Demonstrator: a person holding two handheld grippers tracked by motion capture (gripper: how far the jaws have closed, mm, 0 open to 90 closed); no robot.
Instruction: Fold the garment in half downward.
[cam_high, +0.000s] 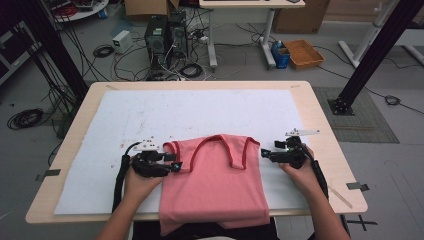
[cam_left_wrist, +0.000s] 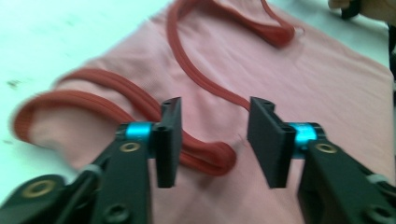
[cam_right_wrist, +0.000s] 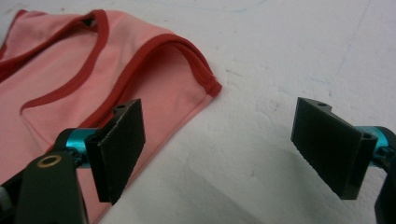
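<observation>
Your left gripper (cam_left_wrist: 214, 140) stood half open with the top's (cam_high: 215, 180) red strap (cam_left_wrist: 205, 156) loose between its jaws, while your right gripper (cam_right_wrist: 233, 149) gaped wide, the top's edge beside one jaw.

The left hand (cam_high: 141, 182) holds the black two-jaw left tool (cam_high: 176, 167) low and level, jaws partly apart, nothing pinched between them. The right hand (cam_high: 299, 175) holds the matching right tool (cam_high: 265, 153) likewise, jaws spread wide, pointing toward the left tool.
</observation>
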